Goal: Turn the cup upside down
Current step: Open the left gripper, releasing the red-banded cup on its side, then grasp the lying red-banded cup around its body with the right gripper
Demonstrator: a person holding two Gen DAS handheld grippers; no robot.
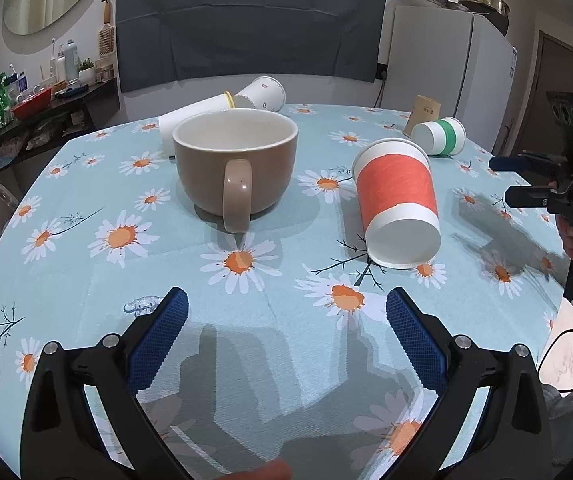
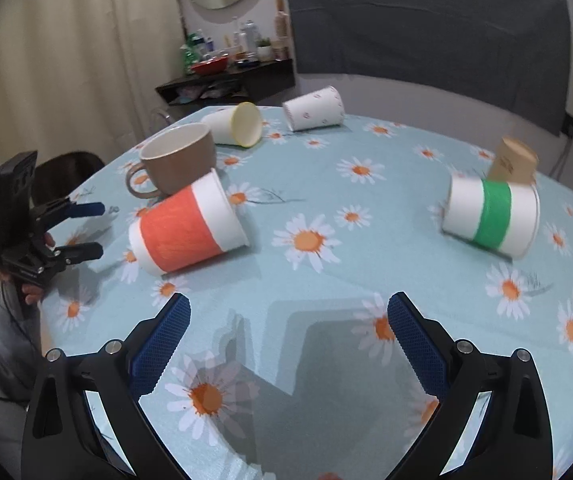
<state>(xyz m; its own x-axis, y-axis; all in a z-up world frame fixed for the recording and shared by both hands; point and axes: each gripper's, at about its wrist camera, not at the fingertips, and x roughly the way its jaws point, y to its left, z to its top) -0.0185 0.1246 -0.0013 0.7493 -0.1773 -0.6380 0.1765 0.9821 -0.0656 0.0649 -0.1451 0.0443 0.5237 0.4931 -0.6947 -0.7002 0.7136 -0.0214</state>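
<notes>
A brown ceramic mug point(image 1: 235, 162) stands upright on the daisy tablecloth, handle toward my left gripper point(image 1: 286, 312), which is open and empty a short way in front of it. The mug also shows in the right wrist view point(image 2: 178, 158). An orange-banded paper cup point(image 1: 398, 200) lies on its side to the mug's right; it also shows in the right wrist view point(image 2: 190, 228). My right gripper point(image 2: 288, 316) is open and empty above the cloth. It also appears at the right edge of the left wrist view point(image 1: 506, 178).
A green-banded paper cup point(image 2: 490, 216) lies on its side, with a brown paper cup point(image 2: 512, 160) behind it. Two white paper cups point(image 2: 314, 110) point(image 2: 236, 124) lie on their sides at the far side. A cluttered shelf point(image 2: 230, 76) and a fridge point(image 1: 446, 64) stand beyond the table.
</notes>
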